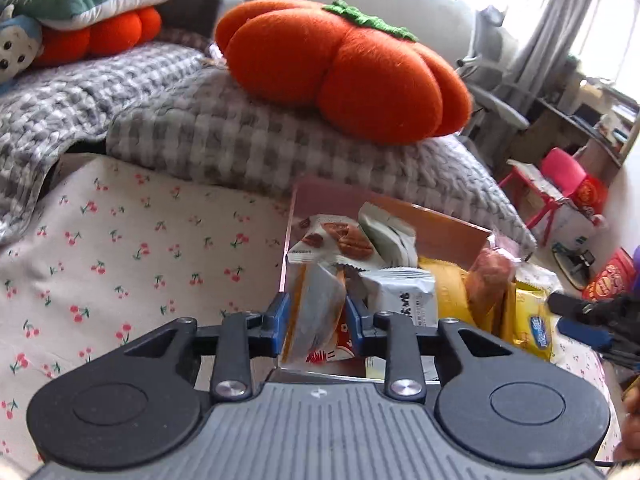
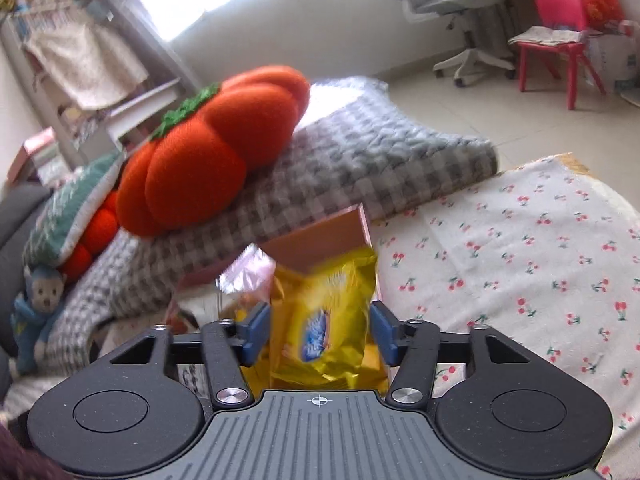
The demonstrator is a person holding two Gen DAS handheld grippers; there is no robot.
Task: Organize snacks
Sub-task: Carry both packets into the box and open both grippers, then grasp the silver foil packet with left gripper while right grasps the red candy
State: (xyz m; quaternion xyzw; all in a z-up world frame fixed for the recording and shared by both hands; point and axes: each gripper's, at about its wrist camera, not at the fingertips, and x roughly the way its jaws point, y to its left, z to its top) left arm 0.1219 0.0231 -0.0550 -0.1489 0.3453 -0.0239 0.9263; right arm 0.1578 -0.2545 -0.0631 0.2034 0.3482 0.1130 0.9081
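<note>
A pink open box [image 1: 304, 196] on the cherry-print cloth holds several snack packets. My left gripper [image 1: 316, 316] is shut on a white and orange packet [image 1: 316, 312] standing at the box's left side. A nut packet [image 1: 336, 240], a white packet [image 1: 404, 296] and a bread roll in clear wrap [image 1: 490, 280] stand beside it. My right gripper [image 2: 320, 330] straddles a yellow packet [image 2: 324, 320] at the right end of the box [image 2: 320, 240]; its jaws stand wide with gaps either side. The yellow packet [image 1: 532, 320] and the right gripper [image 1: 592, 320] also show in the left wrist view.
A grey checked blanket [image 1: 248, 136] lies just behind the box with an orange pumpkin cushion [image 1: 344, 68] on it. The cherry-print cloth [image 2: 520, 264] spreads to both sides. A pink chair [image 2: 560, 32] and an office chair [image 2: 460, 12] stand on the floor beyond.
</note>
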